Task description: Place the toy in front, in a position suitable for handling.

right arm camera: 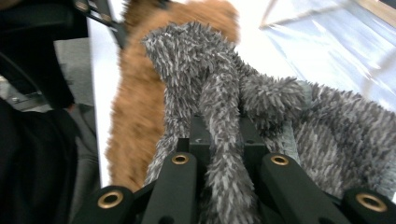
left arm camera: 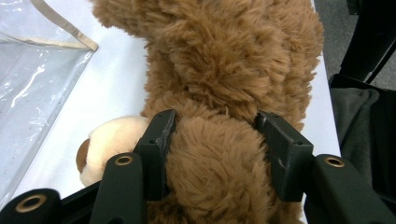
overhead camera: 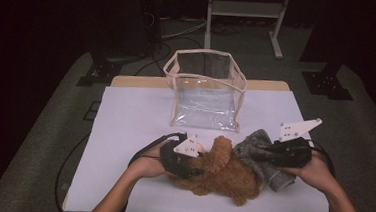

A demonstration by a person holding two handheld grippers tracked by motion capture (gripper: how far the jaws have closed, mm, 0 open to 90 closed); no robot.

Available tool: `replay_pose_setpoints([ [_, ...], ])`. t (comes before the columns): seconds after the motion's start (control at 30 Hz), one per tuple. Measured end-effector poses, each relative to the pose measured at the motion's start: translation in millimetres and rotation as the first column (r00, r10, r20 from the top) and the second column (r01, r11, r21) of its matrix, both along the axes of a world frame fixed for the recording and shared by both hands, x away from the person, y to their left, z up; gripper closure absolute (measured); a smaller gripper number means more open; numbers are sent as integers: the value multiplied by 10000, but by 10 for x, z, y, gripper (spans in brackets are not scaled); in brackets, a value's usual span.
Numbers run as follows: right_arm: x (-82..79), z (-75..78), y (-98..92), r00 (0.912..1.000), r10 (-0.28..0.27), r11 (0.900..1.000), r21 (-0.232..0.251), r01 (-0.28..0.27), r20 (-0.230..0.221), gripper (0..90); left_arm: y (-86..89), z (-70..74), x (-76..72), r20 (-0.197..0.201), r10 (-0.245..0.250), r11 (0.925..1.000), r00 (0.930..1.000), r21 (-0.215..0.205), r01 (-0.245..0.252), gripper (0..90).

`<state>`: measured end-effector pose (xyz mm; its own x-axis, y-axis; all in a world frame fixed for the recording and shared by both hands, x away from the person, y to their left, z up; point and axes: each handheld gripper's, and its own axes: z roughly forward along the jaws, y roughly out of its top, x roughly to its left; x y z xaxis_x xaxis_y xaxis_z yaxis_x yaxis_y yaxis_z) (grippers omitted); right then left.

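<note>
My left gripper (left arm camera: 212,140) clamped the brown teddy bear (overhead camera: 224,171); my right gripper (right arm camera: 222,140) pinched the grey shaggy cloth (overhead camera: 265,159); the clear bag (overhead camera: 204,89) stood upper centre.

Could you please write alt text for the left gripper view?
The left gripper has its two black jaws closed on a brown plush bear lying on a white table. A clear plastic bag stands at the left.

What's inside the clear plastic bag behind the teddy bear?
Nothing shows inside the clear bag: through its walls only the white table cover appears. The brown teddy bear and grey fuzzy cloth lie outside, in front.
</note>
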<state>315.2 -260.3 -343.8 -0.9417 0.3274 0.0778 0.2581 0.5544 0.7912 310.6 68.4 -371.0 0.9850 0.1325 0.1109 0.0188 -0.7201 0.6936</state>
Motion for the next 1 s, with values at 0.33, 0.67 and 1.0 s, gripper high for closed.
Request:
replay_pose_setpoints([
  [0.33, 73, 159, 634, 9919, 1212, 9925, 121, -1217, 378, 803, -36, 24, 38, 22, 7, 9999, 10000, 116, -8, 489],
  [0.67, 16, 12, 695, 9887, 1497, 9866, -658, -1493, 16, 801, -34, 24, 62, -97, 60, 10000, 9999, 56, -59, 489],
  [1.0, 60, -49, 500, 9941, 1085, 9926, -536, -1087, -73, 801, -8, 18, 55, -222, 30, 10000, 9997, -39, -31, 487],
])
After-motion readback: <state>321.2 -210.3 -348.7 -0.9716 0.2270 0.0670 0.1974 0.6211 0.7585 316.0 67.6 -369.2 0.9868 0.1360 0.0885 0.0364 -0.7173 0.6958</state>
